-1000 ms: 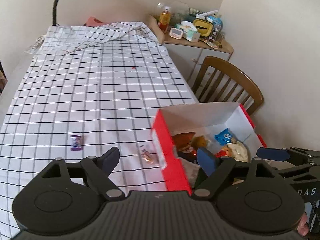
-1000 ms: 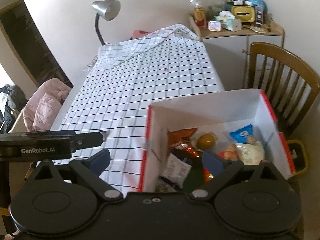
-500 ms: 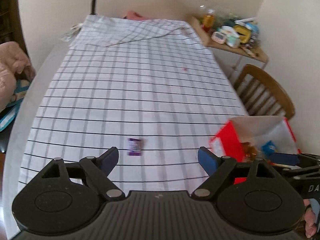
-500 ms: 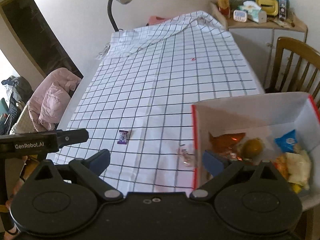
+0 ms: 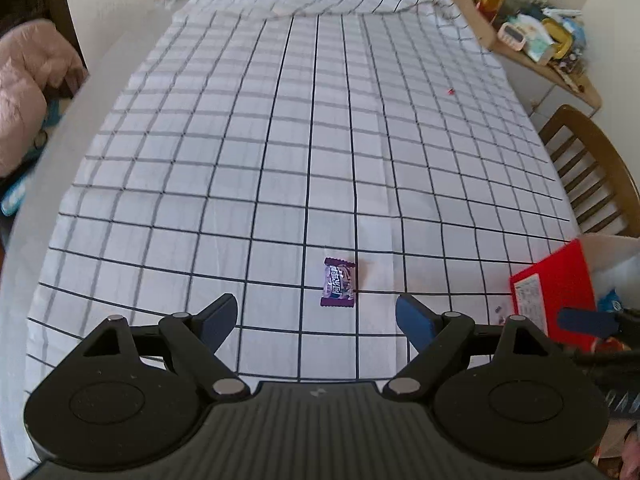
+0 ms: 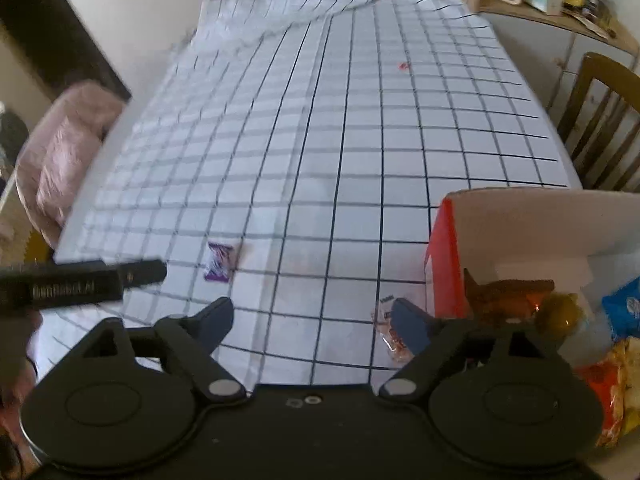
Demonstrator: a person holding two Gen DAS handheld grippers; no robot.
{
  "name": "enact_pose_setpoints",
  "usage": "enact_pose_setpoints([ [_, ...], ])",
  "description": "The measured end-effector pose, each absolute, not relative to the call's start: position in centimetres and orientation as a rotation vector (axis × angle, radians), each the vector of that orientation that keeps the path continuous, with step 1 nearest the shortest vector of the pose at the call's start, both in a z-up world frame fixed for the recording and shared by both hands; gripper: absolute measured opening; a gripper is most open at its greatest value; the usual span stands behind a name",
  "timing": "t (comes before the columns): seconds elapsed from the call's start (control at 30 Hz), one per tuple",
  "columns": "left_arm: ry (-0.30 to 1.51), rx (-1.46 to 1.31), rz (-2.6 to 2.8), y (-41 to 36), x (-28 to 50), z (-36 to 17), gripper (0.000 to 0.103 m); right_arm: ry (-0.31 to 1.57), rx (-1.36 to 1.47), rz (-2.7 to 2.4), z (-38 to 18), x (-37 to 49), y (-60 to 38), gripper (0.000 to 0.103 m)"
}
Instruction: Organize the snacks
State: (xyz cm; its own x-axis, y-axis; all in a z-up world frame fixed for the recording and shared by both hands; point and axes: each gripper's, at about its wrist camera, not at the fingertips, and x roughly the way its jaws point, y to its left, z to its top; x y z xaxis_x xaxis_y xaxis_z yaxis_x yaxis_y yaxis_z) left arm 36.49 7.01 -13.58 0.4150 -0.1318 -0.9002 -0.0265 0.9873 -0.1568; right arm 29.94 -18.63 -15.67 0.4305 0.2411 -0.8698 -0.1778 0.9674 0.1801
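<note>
A purple wrapped candy (image 5: 339, 283) lies on the checked tablecloth just ahead of my left gripper (image 5: 316, 318), in line with the gap between its open jaws, with no contact. The same candy (image 6: 219, 262) shows in the right wrist view beside the left gripper's (image 6: 80, 286) tip. My right gripper (image 6: 310, 320) is open with its jaws closing, and only cloth lies between them. A clear-wrapped candy (image 6: 394, 336) lies partly under its right fingertip (image 6: 404, 316), beside the red and white snack box (image 6: 442, 268).
The box holds an orange packet (image 6: 508, 292), a round golden sweet (image 6: 560, 314) and a blue packet (image 6: 624, 308). A wooden chair (image 5: 592, 176) stands to the right of the table, a cluttered cabinet (image 5: 540, 40) at the back right, and pink clothing (image 5: 28, 88) on the left.
Both views have swung left from the box to the tablecloth, and both grippers have come lower. The purple candy now sits ahead of the left gripper, and the right jaws have narrowed slightly.
</note>
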Motion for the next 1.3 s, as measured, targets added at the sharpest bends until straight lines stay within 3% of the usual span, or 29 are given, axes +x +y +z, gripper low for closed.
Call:
enact_pose_setpoints([
  [0.3, 1.23, -0.208, -0.047, 6.4, 39.2, -17.4, 0.086, 1.218, -0.252, 0.386, -18.1, 31.9, -15.9, 0.069],
  [0.33, 1.233, -0.205, -0.047, 6.2, 39.4, -17.7, 0.086, 1.223, -0.29, 0.395, -18.2, 31.9, -15.5, 0.058],
  [0.4, 1.232, -0.202, -0.043, 6.0, 39.7, -18.0, 0.086, 1.258, -0.304, 0.435, -18.5, 32.6, -14.6, 0.051],
  [0.6, 1.234, -0.228, -0.036, 6.3, 40.6, -18.9, 0.086, 1.161, -0.207, 0.241, -19.0, 31.0, -14.4, 0.046],
  [0.93, 1.241, -0.193, -0.044, 5.9, 41.4, -20.0, 0.071, 0.867, -0.094, 0.064, -21.2, 24.6, -15.7, 0.038],
  [1.13, 1.219, -0.164, -0.052, 5.4, 41.6, -20.1, 0.068, 0.829, -0.09, 0.031, -22.3, 24.7, -16.6, 0.036],
  [1.3, 1.204, -0.138, -0.057, 4.9, 41.5, -20.0, 0.057, 0.846, -0.125, -0.04, -23.6, 25.7, -16.1, 0.029],
])
